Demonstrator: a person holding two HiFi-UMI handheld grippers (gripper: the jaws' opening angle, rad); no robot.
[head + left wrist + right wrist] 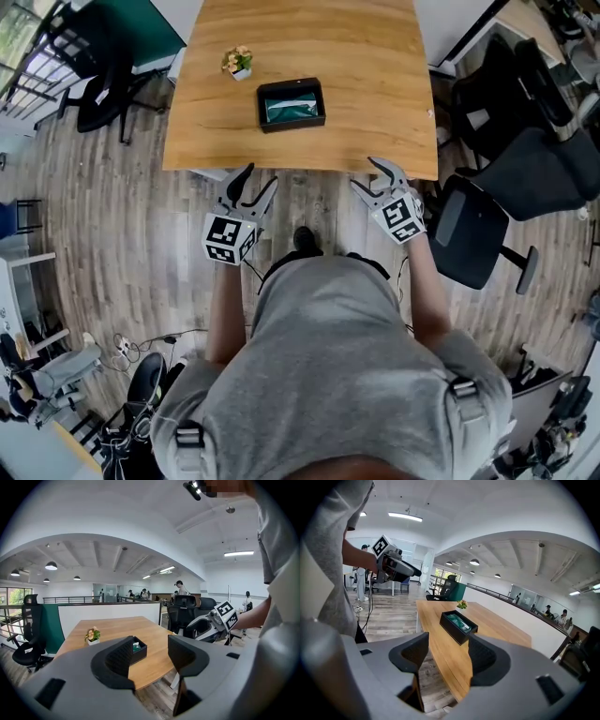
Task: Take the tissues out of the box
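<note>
With the left gripper (261,178) and right gripper (366,173) spread and empty short of the table (366,75), pulling the tissues (292,110) unbraced could drag the mid-table box (265,105).

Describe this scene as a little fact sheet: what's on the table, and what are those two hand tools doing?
Table: wood
Box: black, open top, on table
Contents: teal tissue pack, inside box
Flowers: small pot, beside box, apart
Left gripper: jaws apart, empty, short of table
Right gripper: jaws apart, empty, short of table
Progress: nothing taken out yet
</note>
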